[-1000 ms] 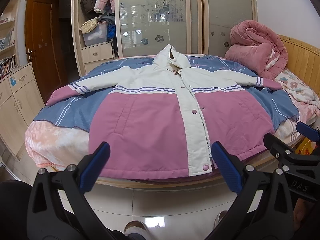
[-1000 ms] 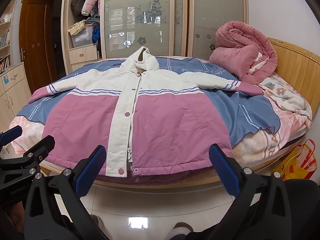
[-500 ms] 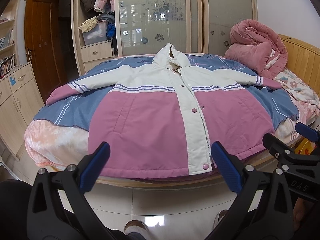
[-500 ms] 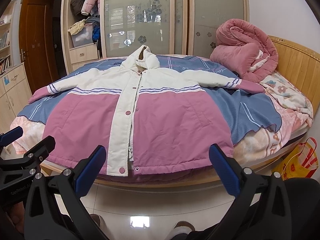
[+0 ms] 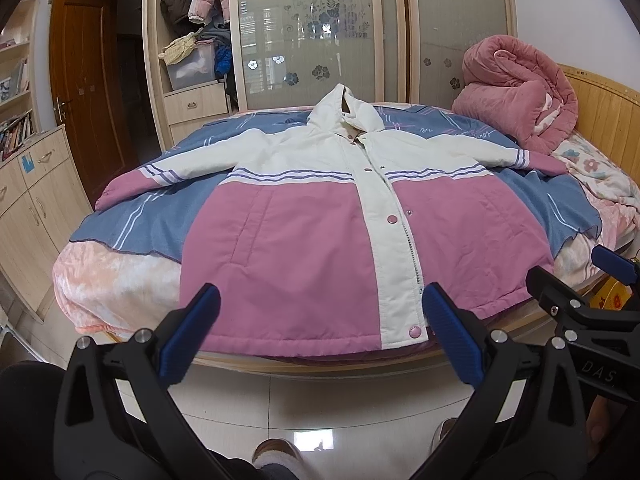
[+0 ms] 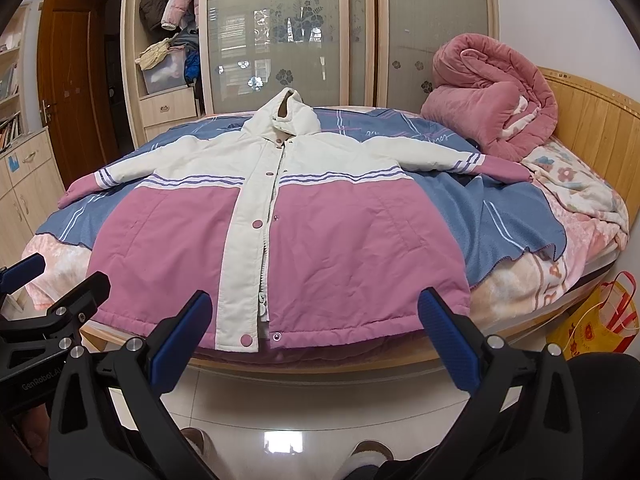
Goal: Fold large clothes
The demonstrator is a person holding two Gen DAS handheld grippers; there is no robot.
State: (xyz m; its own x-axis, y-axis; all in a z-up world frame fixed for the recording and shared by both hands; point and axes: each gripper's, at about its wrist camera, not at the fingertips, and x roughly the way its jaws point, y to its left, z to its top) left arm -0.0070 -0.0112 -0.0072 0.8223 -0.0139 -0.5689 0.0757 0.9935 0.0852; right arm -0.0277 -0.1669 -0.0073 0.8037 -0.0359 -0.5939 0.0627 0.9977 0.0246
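Jacket [image 5: 360, 220] spread flat, front up, on bed [image 5: 120, 280], sleeves out toward 9 and 3 o'clock. Left gripper [image 5: 320, 330] and right gripper [image 6: 316, 326] short of hem, fingers wide apart, empty. Best start: pinch each cuff, fold sleeves inward evenly.

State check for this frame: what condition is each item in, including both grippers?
Hooded jacket: spread flat, front up, sleeves out, unfolded.
Jacket placket: closed along the front.
Pink quilt: bundled at the headboard.
Wardrobe door: slid aside, shelves exposed.
Left gripper: open, empty.
Right gripper: open, empty.
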